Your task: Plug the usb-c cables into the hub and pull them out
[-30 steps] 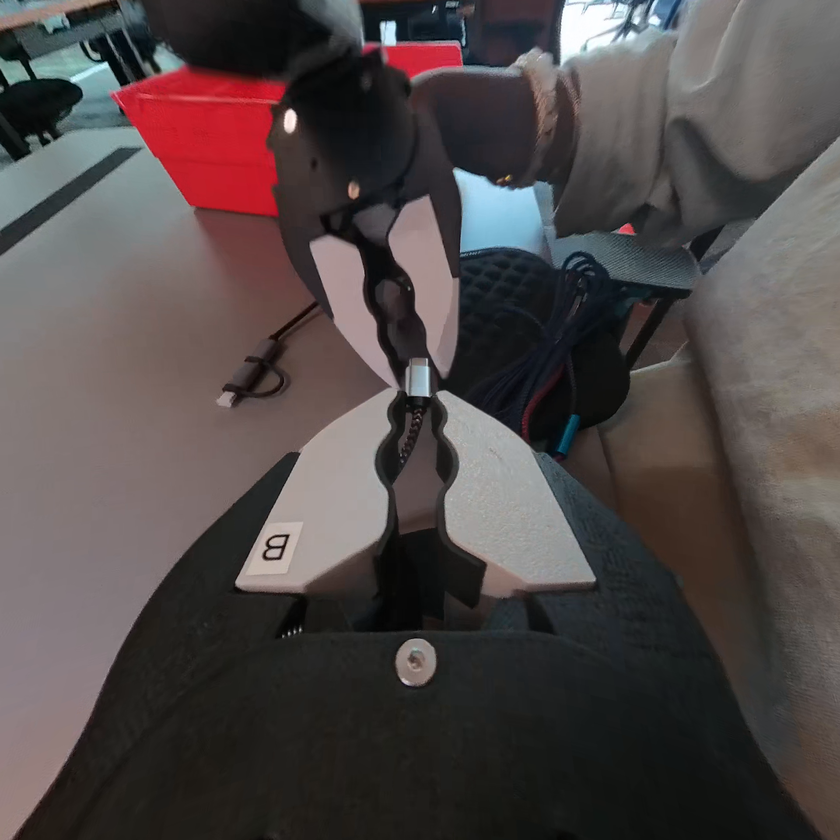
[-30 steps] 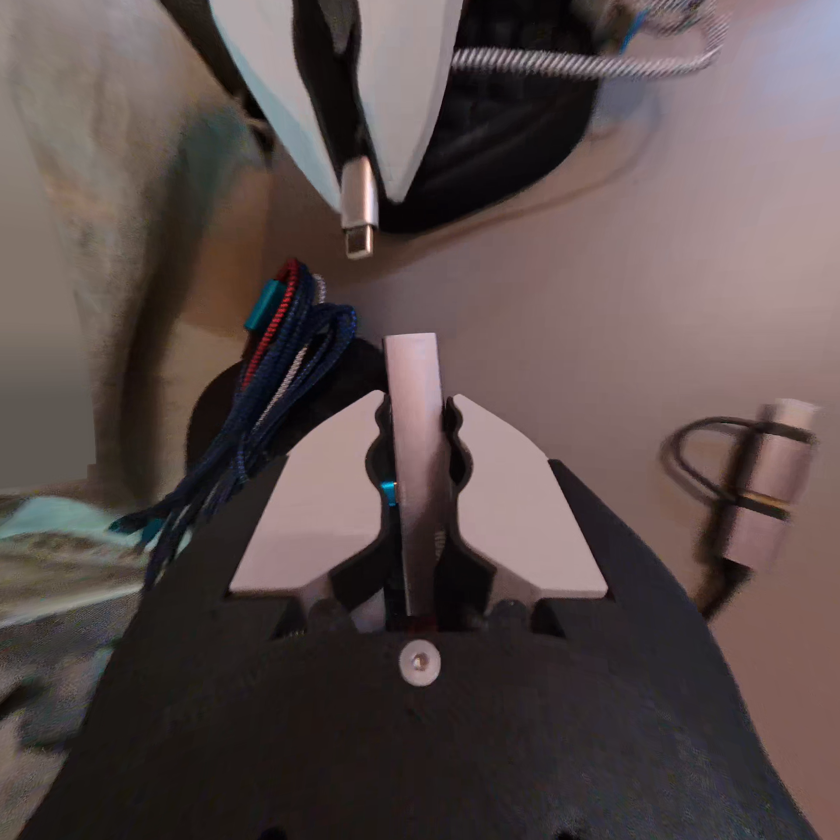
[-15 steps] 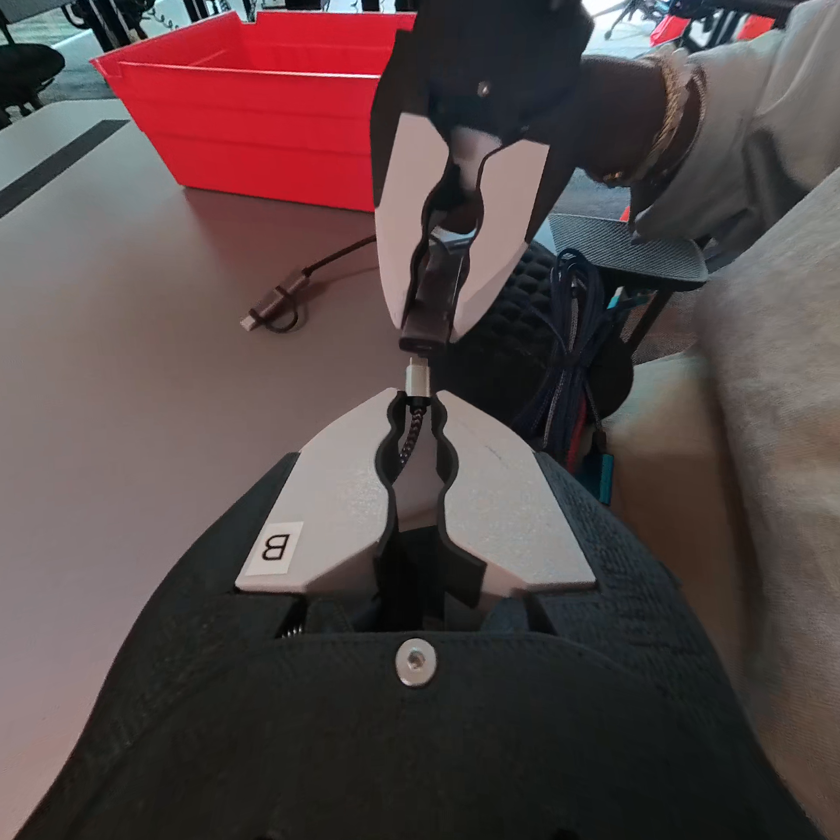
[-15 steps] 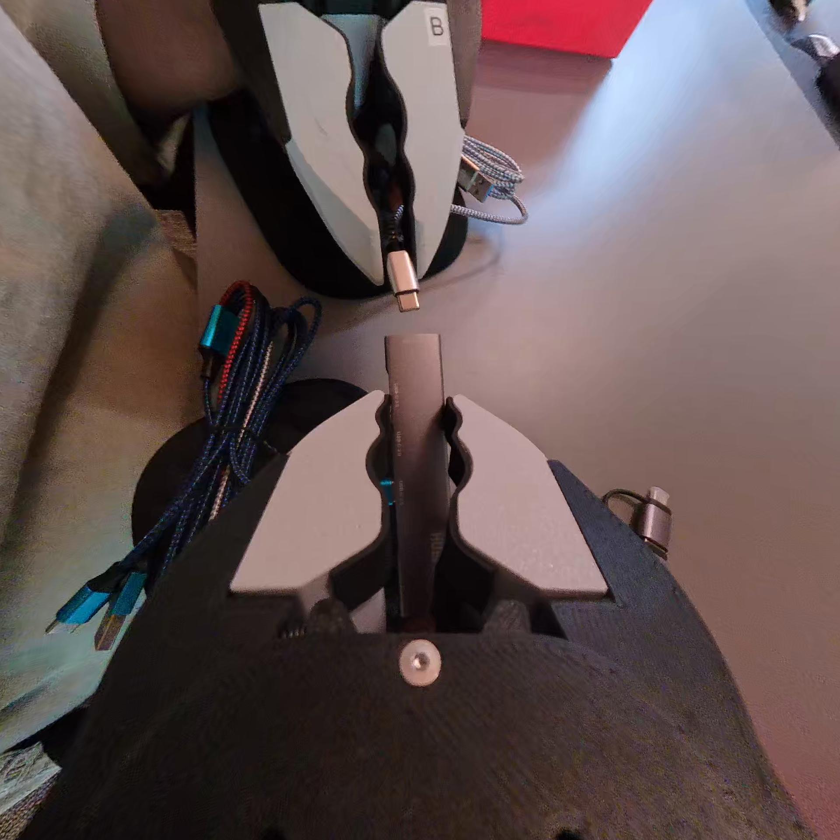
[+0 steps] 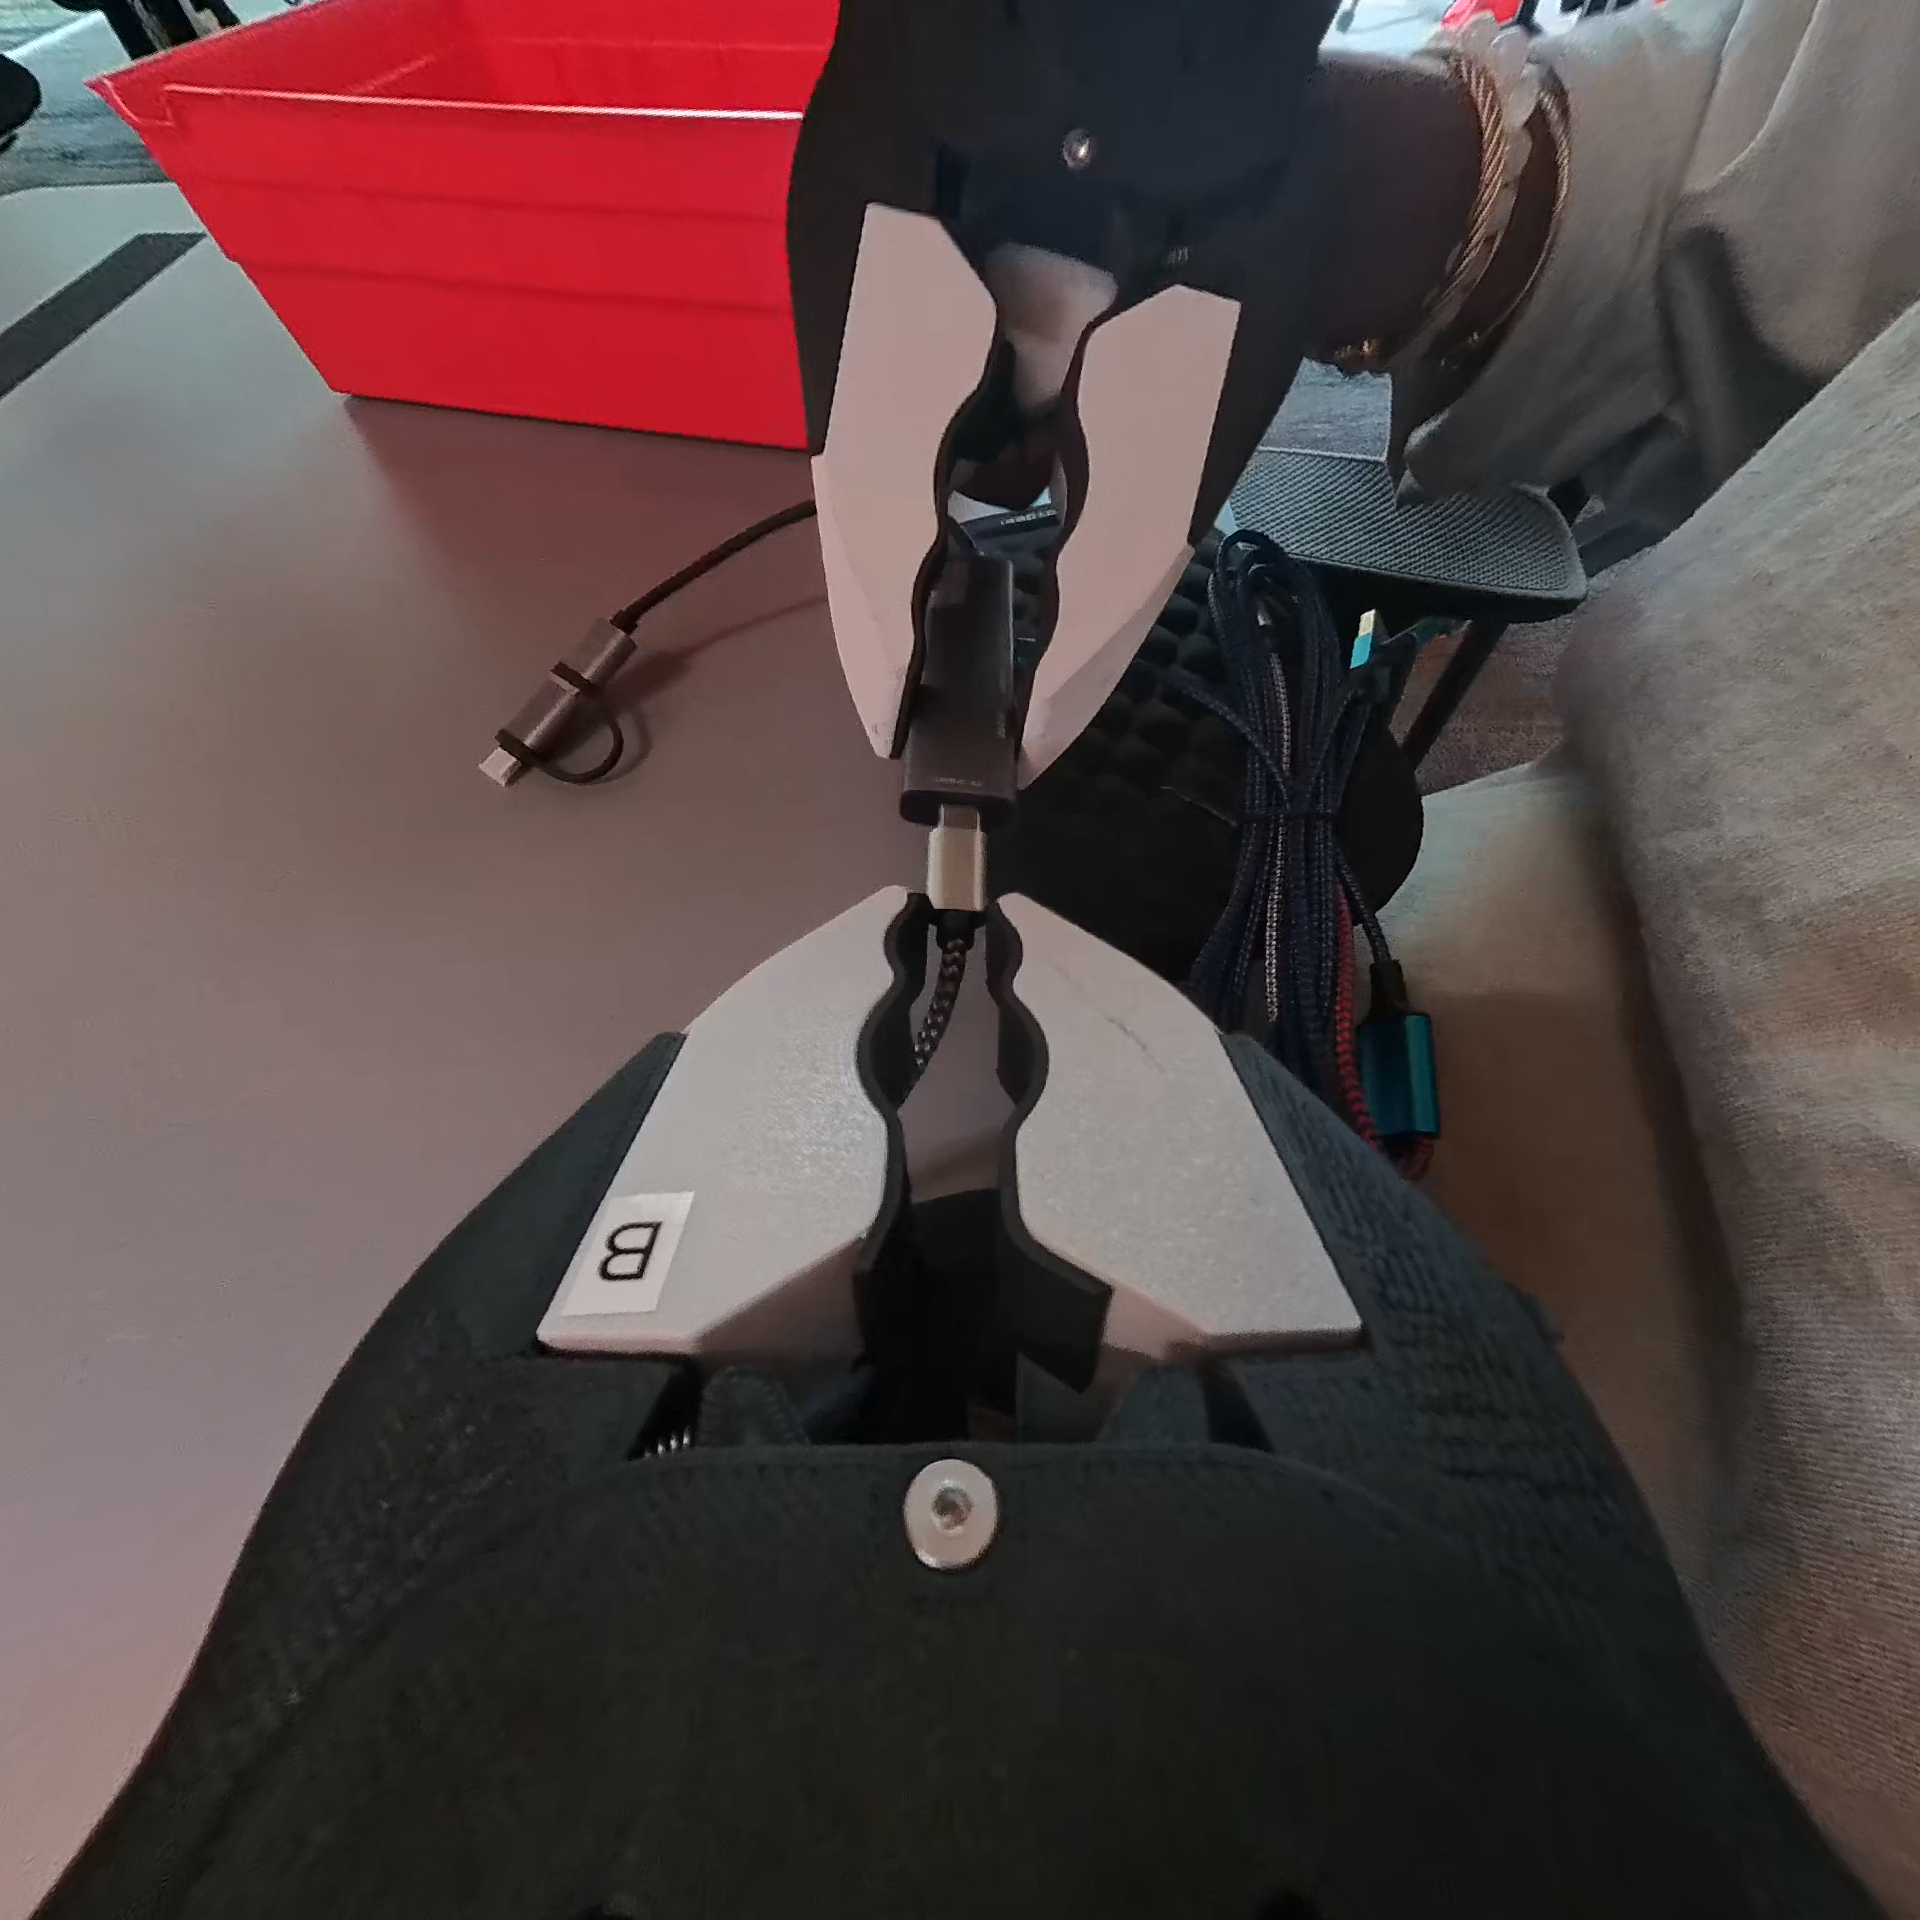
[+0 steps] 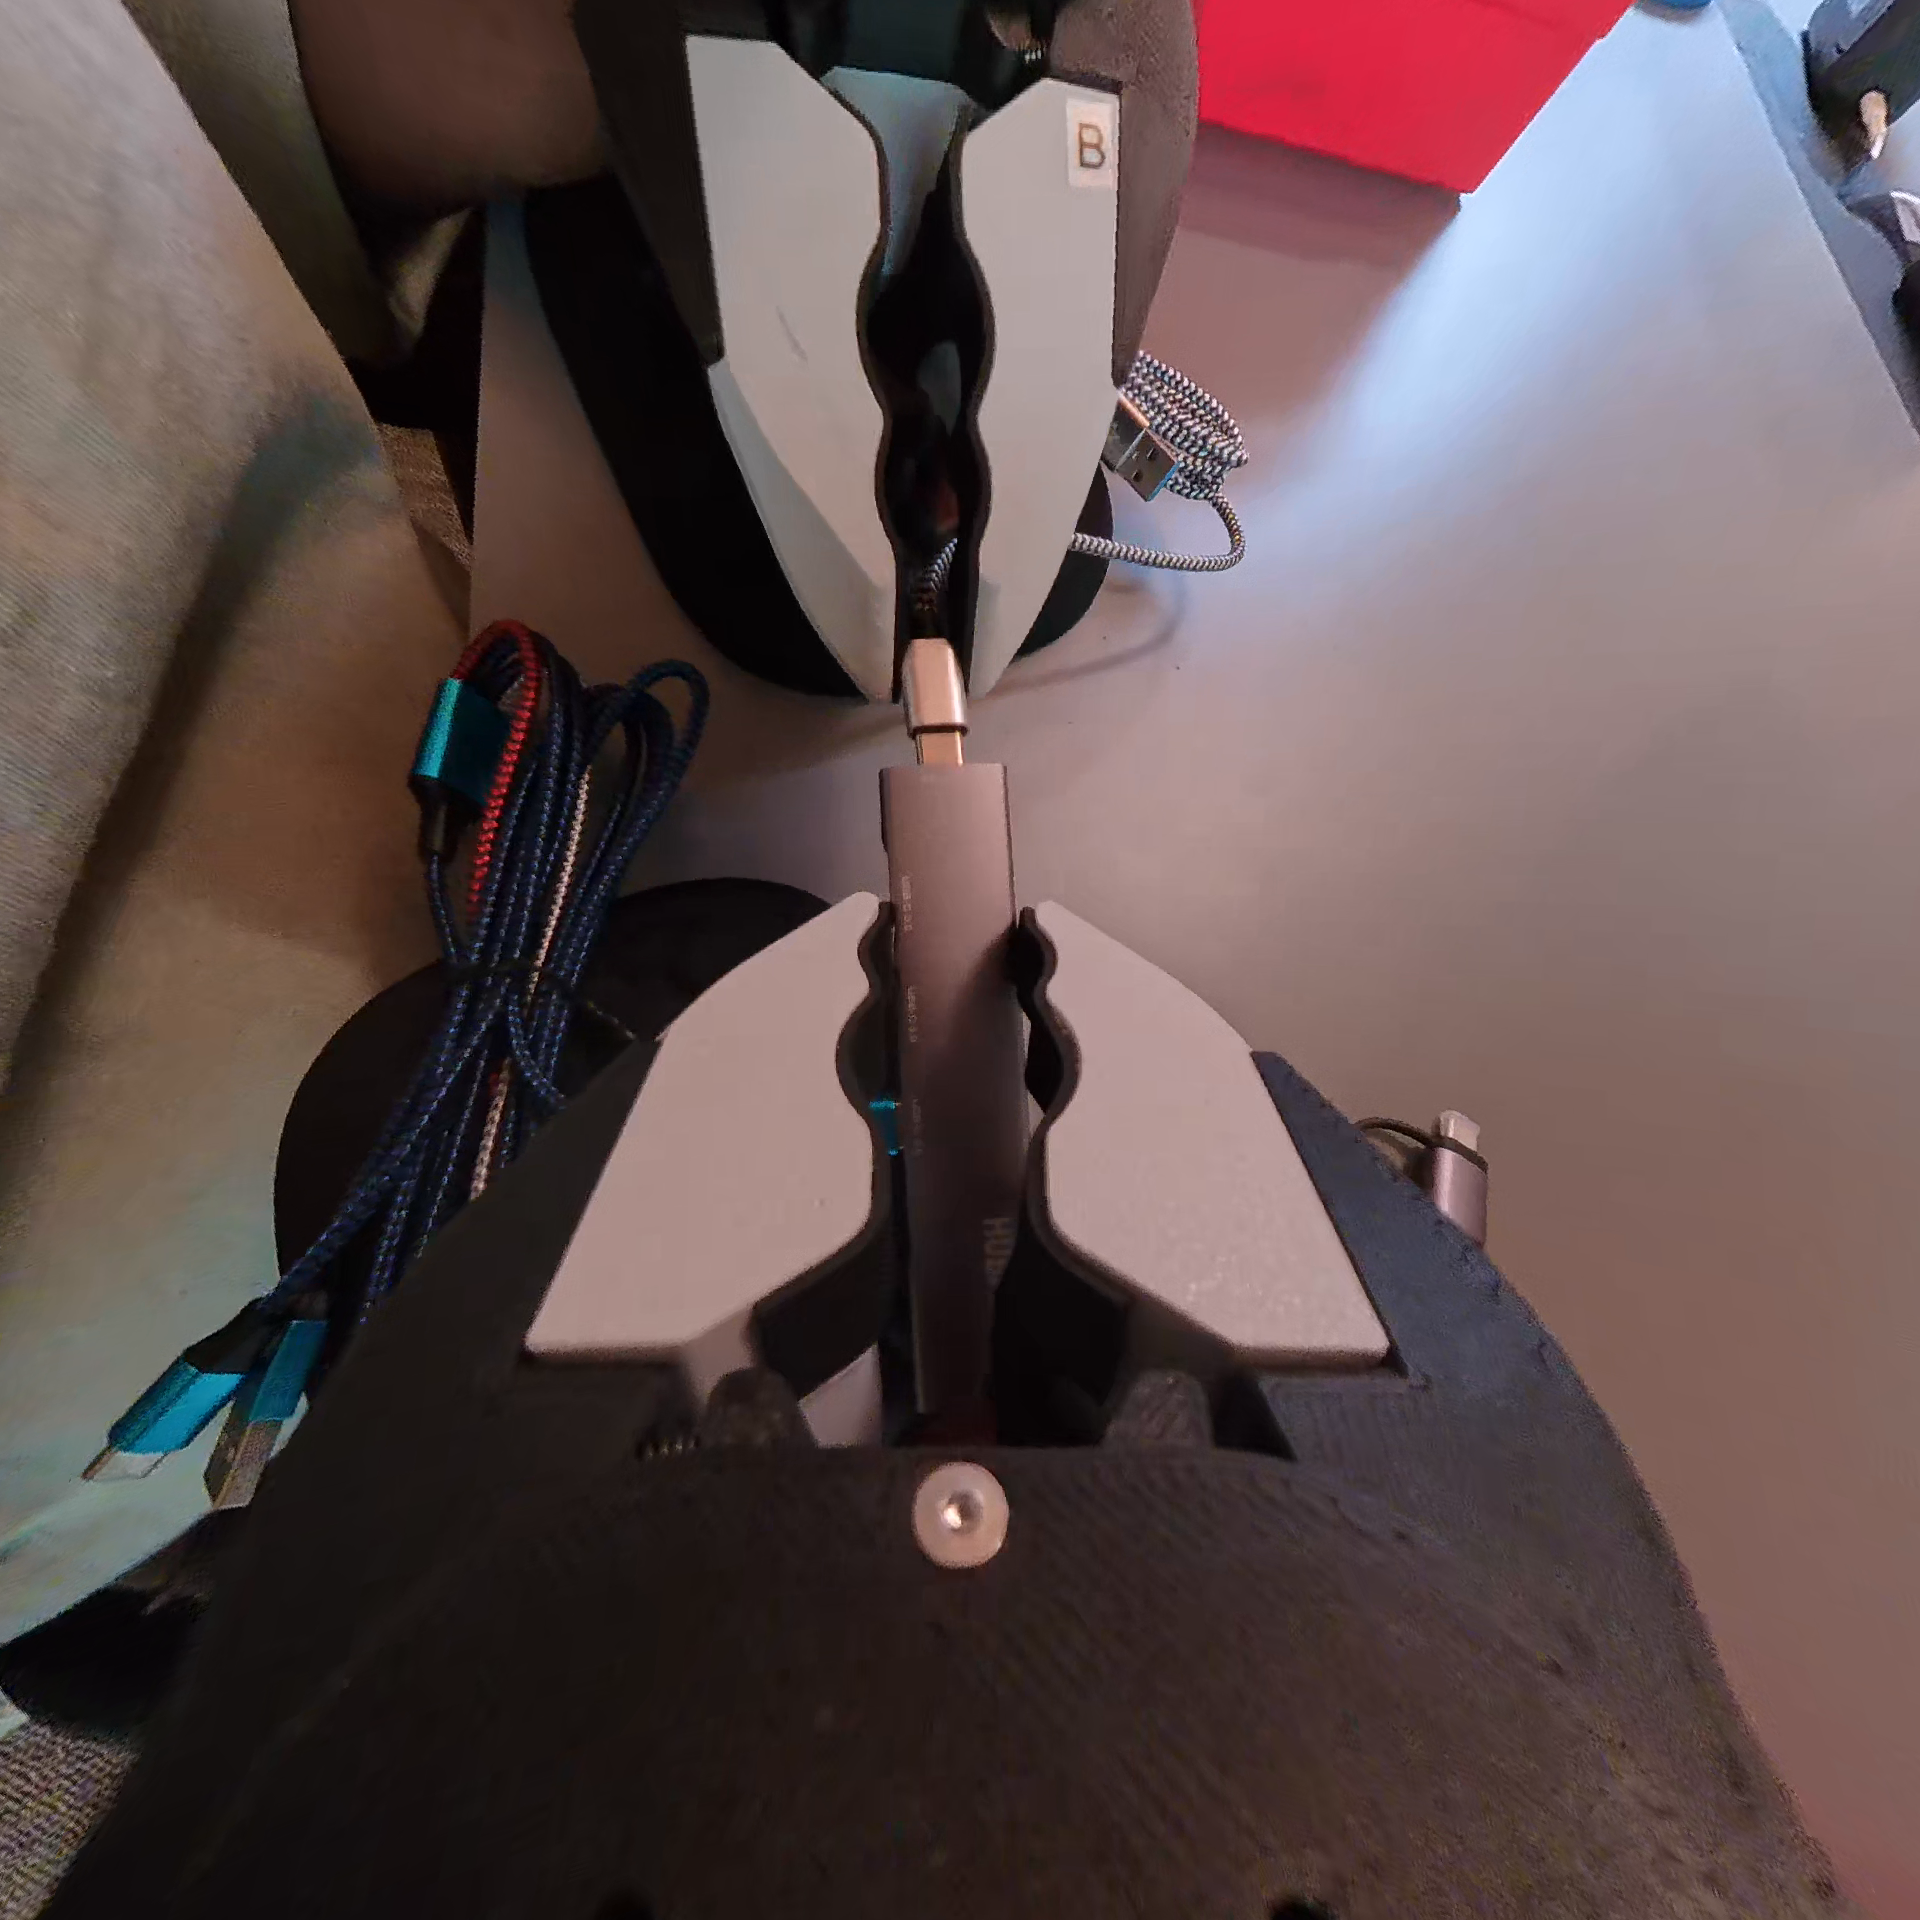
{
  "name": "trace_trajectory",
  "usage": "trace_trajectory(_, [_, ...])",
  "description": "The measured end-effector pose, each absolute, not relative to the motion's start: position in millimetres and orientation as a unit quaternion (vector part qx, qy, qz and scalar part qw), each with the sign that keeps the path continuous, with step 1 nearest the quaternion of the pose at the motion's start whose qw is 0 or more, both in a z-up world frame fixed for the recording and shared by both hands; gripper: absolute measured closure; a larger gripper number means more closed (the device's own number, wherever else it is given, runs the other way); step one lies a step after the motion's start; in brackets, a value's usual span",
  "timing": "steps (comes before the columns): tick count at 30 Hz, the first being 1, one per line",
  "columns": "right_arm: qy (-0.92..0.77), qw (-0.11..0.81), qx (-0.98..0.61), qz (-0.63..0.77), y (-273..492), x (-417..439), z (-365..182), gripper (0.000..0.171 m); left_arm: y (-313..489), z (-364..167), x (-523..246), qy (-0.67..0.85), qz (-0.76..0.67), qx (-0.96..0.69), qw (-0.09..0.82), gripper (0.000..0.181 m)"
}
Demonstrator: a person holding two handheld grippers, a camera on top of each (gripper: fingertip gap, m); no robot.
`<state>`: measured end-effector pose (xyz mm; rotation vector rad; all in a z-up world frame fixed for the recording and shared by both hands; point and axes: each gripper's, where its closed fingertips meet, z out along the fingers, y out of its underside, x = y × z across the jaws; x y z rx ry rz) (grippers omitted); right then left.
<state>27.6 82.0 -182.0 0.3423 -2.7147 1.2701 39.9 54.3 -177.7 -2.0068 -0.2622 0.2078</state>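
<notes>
Hub [image 6: 951, 997] is a slim dark-grey bar held up off the table, long axis straight along the right gripper [image 6: 951, 914] fingers, end port facing away from it. R fingers clamped on the hub's flat sides, about half the bar sticking out past the tips

usb-c plug [image 5: 956, 860] is the silver one; L gripper [image 5: 951, 904] is pinched tight on the braided cable right behind the plug shell, plug poking out front. The two grippers sit nose to nose, plug axis and hub axis roughly collinear

Key relation: plug tip is right at the hub's end port, touching or partway in. Can't tell if fully seated; from the L cam a short bit of the metal tongue shows between shell and hub face, so prob not bottomed out. My read: insert step mid-way, needs a straight push along the shared axis, no yaw. Plug looks a hair left of hub centreline in the R cam, could bind if forced

Around:
- bundle of blue/red braided cables [image 6: 499, 935] just L of the hub in the R cam, on a black round pad
- grey/white braided usb-a lead [image 6: 1184, 436] coiled behind the L gripper
- hub's own tail w/ adapter [image 5: 566, 691] lying on the table [image 5: 260, 831]
- red bin [image 5: 468, 208] at far edge, well apart
</notes>
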Motion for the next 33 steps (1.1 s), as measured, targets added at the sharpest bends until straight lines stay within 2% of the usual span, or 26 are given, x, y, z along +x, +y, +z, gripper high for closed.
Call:
trace_trajectory(16, [-0.893, 0.108, 0.149, 0.411, 81, 29, -182, 0.150, 55, -183, 40, -0.114, 0.068, -0.848, 0.513, 0.171])
trace_trajectory(23, [-0.900, 0.092, 0.149, 0.399, 81, 32, -186, 0.150, 55, -187, 41, -0.108, 0.075, -0.856, 0.499, 0.171])
trace_trajectory(29, [-0.924, 0.145, 0.223, 0.273, 86, 34, -197, 0.150, 58, -213, 43, -0.097, 0.067, -0.905, 0.408, 0.170])
trace_trajectory(33, [-0.927, 0.122, 0.185, 0.302, 83, 32, -195, 0.151, 56, -206, 39, -0.118, 0.057, -0.890, 0.436, 0.171])
